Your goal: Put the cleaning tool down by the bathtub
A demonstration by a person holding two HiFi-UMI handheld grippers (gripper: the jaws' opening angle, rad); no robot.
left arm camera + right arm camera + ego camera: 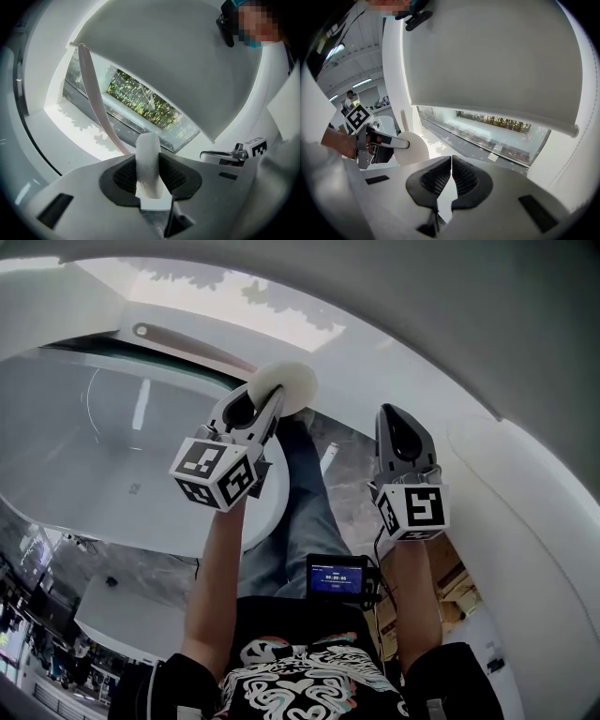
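Note:
The cleaning tool [289, 385] is a round white fluffy pad. My left gripper [269, 401] is shut on it and holds it above the near rim of the white bathtub [103, 442]. In the left gripper view the cleaning tool [148, 146] stands edge-on between the black pads of the left gripper [149, 161]. In the right gripper view the cleaning tool [415, 149] shows as a disc in the left gripper [399, 143]. My right gripper [397, 424] hangs to the right of the tub. Seen in its own view, the right gripper [451, 160] is shut with nothing in it.
A long pale pink strip [192, 346] lies along the tub's far rim below the window ledge [84, 124]. A grey roller blind [497, 61] hangs over the window. My jeans-clad legs [302, 512] and a small screen [336, 577] are below, over a marble floor [337, 451].

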